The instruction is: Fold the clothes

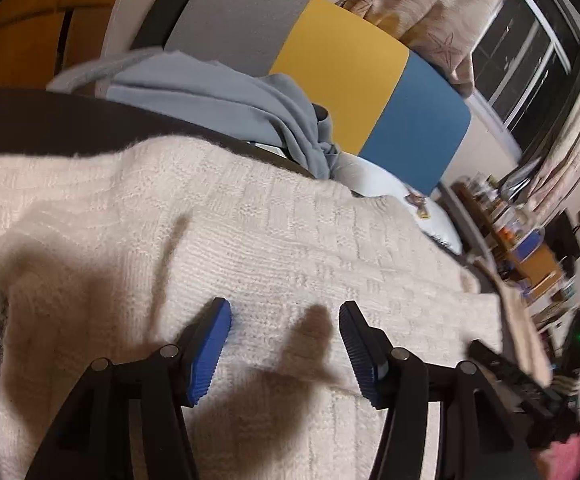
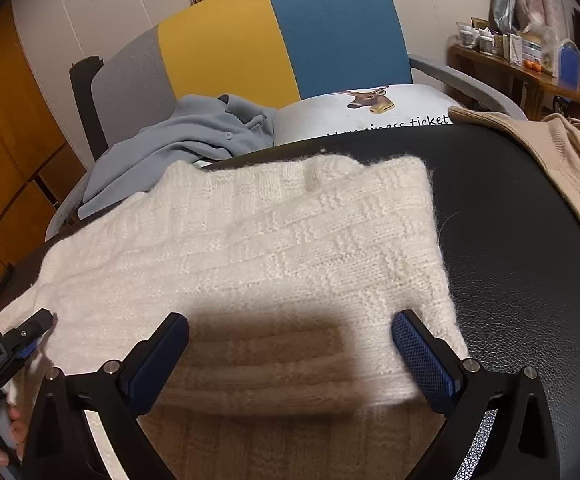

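A cream knitted sweater (image 1: 249, 232) lies spread on a black leather surface (image 2: 530, 272), and it also shows in the right wrist view (image 2: 257, 248). My left gripper (image 1: 285, 320) is open and empty just above the sweater's near part. My right gripper (image 2: 290, 332) is open wide and empty over the sweater's near right hem. The left gripper's body (image 2: 5, 352) shows at the far left of the right wrist view, at the sweater's left edge.
A grey-blue shirt (image 2: 181, 148) lies crumpled behind the sweater. A beige garment (image 2: 562, 160) lies at the right on the black surface. A white deer-print pillow (image 2: 370, 116) and a grey-yellow-blue headboard (image 2: 273, 32) stand behind. A cluttered shelf (image 2: 522, 56) is at far right.
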`<move>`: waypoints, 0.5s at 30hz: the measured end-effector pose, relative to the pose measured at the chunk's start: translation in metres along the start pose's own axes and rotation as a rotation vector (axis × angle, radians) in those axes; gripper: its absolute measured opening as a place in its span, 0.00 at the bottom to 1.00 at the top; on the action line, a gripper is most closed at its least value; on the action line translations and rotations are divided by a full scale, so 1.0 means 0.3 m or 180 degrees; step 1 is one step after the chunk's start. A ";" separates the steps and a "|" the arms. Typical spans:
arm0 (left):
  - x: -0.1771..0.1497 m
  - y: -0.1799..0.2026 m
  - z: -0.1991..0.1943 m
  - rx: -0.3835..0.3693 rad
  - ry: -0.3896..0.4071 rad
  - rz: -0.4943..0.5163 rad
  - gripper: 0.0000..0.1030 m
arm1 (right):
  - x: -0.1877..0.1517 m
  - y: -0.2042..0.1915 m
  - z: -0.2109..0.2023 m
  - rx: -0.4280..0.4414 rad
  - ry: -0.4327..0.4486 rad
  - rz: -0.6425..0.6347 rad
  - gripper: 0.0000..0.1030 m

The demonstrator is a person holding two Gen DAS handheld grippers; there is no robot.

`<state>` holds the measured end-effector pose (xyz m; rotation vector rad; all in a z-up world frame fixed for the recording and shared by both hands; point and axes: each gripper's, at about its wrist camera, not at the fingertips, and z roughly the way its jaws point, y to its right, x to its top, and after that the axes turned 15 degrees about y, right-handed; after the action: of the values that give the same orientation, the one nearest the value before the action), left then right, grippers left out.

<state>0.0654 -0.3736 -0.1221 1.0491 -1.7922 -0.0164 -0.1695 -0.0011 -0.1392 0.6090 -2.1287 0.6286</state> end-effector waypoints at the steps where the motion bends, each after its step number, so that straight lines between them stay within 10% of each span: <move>1: 0.012 -0.016 -0.023 -0.0003 -0.0030 -0.0010 0.55 | 0.000 -0.003 0.003 -0.0019 -0.0003 -0.0025 1.00; 8: 0.162 -0.229 -0.259 0.0558 0.0178 -0.0211 0.55 | -0.004 0.003 -0.023 0.0015 0.0049 0.0007 1.00; 15: 0.359 -0.478 -0.376 0.1876 0.0411 -0.0534 0.56 | -0.001 0.017 -0.027 0.0122 0.0118 0.0125 1.00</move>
<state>0.2317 -0.4846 -0.0517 1.5736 -1.6195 0.4919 -0.1679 0.0078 -0.1363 0.5733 -2.1028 0.6985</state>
